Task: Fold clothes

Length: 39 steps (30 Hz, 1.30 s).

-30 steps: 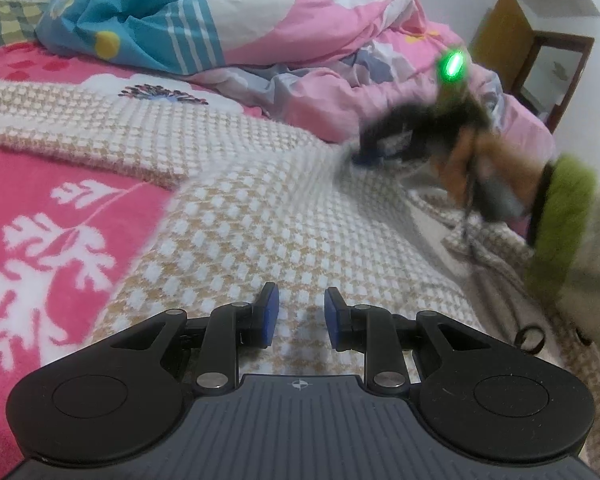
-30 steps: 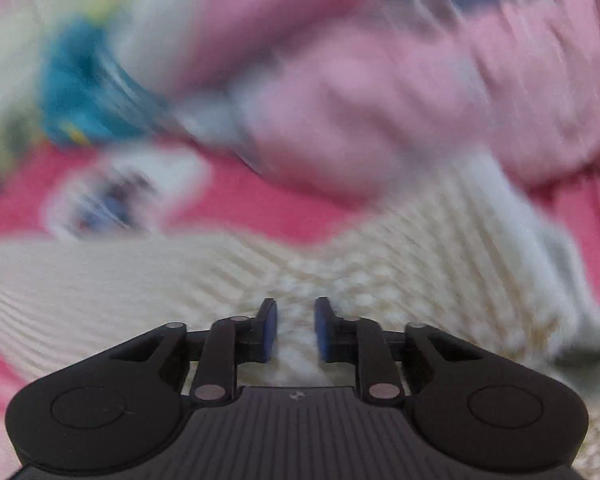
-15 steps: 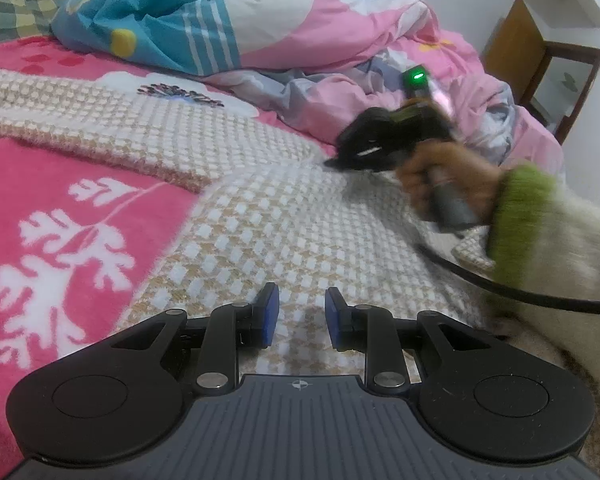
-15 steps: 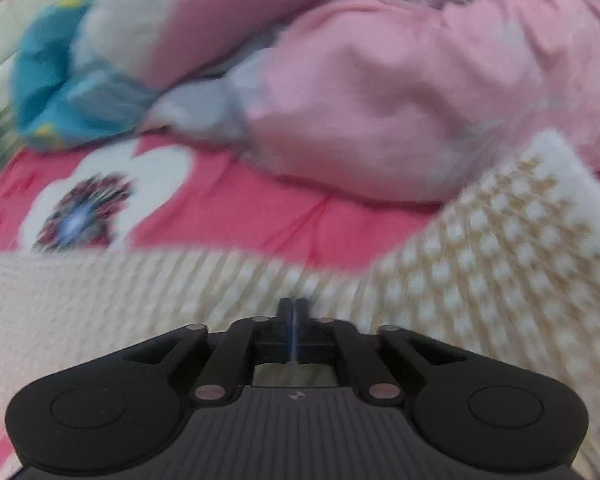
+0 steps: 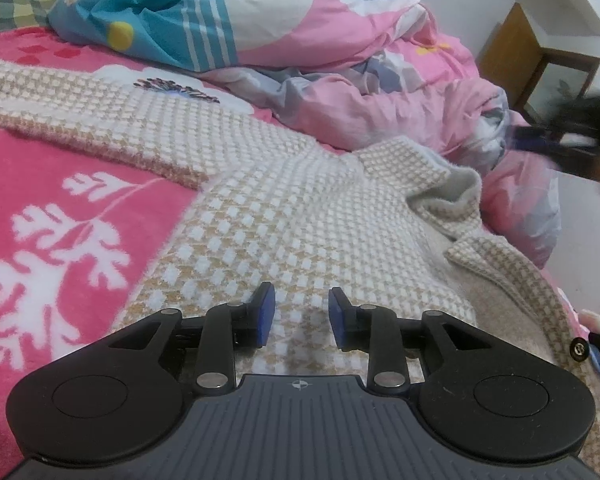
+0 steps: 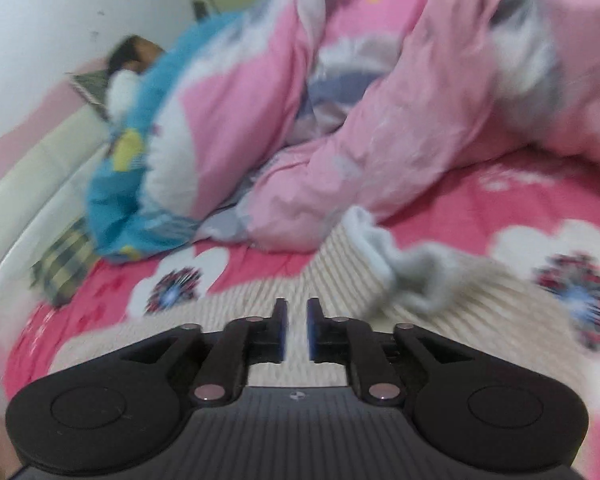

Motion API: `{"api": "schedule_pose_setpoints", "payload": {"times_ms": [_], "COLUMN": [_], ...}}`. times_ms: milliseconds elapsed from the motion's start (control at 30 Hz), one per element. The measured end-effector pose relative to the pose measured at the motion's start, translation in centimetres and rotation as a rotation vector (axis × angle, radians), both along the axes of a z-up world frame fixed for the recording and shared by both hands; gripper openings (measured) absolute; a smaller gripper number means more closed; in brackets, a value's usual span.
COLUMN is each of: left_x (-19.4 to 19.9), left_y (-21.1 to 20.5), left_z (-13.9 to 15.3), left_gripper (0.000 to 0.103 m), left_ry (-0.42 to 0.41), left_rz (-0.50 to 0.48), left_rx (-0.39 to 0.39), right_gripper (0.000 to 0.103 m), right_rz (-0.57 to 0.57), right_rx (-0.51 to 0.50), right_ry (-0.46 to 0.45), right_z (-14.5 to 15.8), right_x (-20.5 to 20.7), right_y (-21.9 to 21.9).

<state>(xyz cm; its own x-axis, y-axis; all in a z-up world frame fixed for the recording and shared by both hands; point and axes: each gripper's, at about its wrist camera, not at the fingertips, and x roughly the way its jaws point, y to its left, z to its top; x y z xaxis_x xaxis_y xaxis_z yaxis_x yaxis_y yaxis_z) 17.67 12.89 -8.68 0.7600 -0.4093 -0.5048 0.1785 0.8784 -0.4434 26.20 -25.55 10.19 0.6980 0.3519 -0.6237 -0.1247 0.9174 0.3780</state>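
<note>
Across the pink flower-print bedspread (image 5: 40, 168) lies a beige-and-white checked knit cardigan (image 5: 300, 216), its one sleeve stretched away to the left and its collar rumpled beside a heaped pink and blue quilt (image 5: 300, 60). Low over the cardigan's body, the left gripper (image 5: 302, 314) has its blue pads (image 5: 265, 312) parted with nothing pinched between them, the jaws having just eased a little wider. Above the cardigan, the right gripper (image 6: 297, 330) shows a narrow gap between its pads, empty, its jaws having just been opening; the view is blurred.
</note>
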Motion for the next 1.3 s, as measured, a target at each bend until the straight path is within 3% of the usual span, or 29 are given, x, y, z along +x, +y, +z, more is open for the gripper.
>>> {"api": "schedule_pose_setpoints", "payload": {"times_ms": [133,300,500,667,867,1033,1167,1300], "left_x": [-0.3,-2.6,-9.0,-13.6,-16.9,-19.3,-20.3,-21.3], "left_y": [-0.5,-2.4,-5.5,-7.8,-10.2,-14.1,-16.8,-18.1], "left_z": [0.5,2.4,3.3,3.2,5.5,6.1,5.9,5.2], "left_gripper": [0.031,0.034,0.035,0.036,0.037,0.037,0.037,0.037], "left_ry": [0.013,0.044,0.013,-0.049,-0.071,-0.073,-0.017,0.002], "left_rz": [-0.004,-0.052,-0.169,-0.141,-0.161,-0.3,-0.422,-0.448], "left_rx": [0.044,0.182,0.327,0.465,0.383,0.3,0.242,0.283], "right_gripper": [0.021,0.022,0.024,0.03,0.04,0.04,0.04,0.04], "right_rz": [-0.047,-0.158,-0.241,-0.29,-0.296,-0.237,-0.136,-0.068], "right_rx": [-0.032,-0.035,0.034,-0.008,0.12,0.221,0.193,0.12], "right_ry": [-0.051,-0.045,-0.009,0.033,0.031,-0.051,-0.109,-0.132], "right_z": [2.1,-0.2,-5.9,-9.6,-11.5,-11.9,-11.7,-11.8], "right_x": [-11.6,-23.4,-29.3,-31.5,-34.7,-36.5,-36.7,-36.3], "right_y": [-3.6,-6.9,-7.5,-7.1,-8.7,-8.4,-6.5,-4.5]}}
